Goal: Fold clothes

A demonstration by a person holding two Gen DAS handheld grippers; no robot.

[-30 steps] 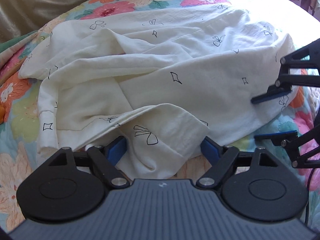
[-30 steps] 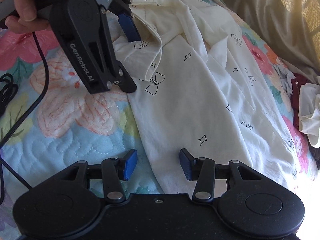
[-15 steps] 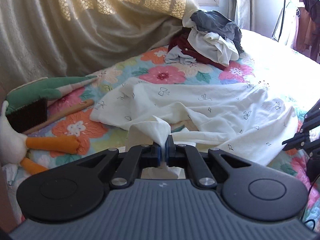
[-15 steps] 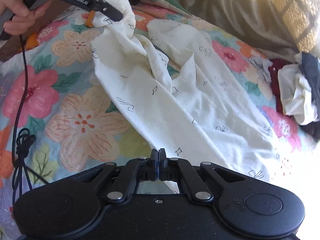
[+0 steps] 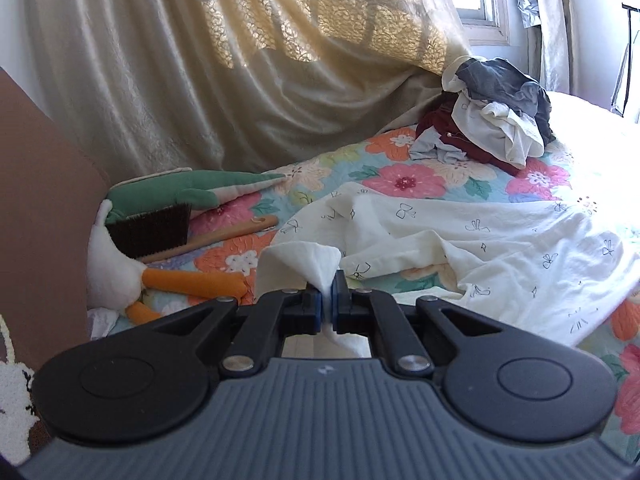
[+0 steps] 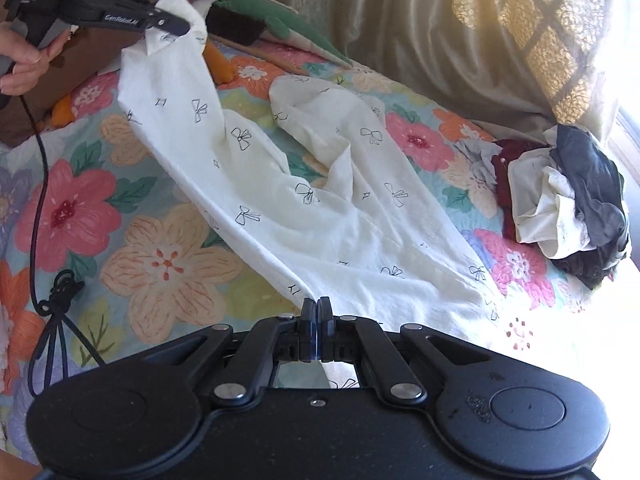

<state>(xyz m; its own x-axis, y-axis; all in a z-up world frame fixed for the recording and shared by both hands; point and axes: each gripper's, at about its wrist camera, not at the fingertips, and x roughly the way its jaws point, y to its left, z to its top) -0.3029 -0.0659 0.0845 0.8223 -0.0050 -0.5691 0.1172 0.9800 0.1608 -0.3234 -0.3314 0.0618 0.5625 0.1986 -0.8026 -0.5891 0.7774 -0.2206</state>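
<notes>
A cream garment [image 6: 320,208] printed with small black bows lies across the flowered bedspread [image 6: 160,264]. My left gripper [image 5: 328,300] is shut on one bunched corner of it, and a tuft of cloth [image 5: 300,260] sticks up past the pads. Seen from the right wrist, that left gripper [image 6: 182,26] holds the corner up high at the upper left, in a person's hand [image 6: 24,60]. My right gripper [image 6: 316,312] is shut on the garment's near edge. The cloth hangs taut between the two grips; the rest [image 5: 500,248] trails on the bed.
A pile of mixed clothes [image 5: 492,120] sits at the far end of the bed, by the beige curtain [image 5: 240,80]. A brush [image 5: 160,228], a plush toy with orange legs [image 5: 192,280] and a brown board [image 5: 40,208] lie at the left. A black cable [image 6: 40,184] hangs down.
Both grippers closed on the garment's edge and rose. The left one lifted its corner high and tipped up toward the curtain; the cloth now stretches between them.
</notes>
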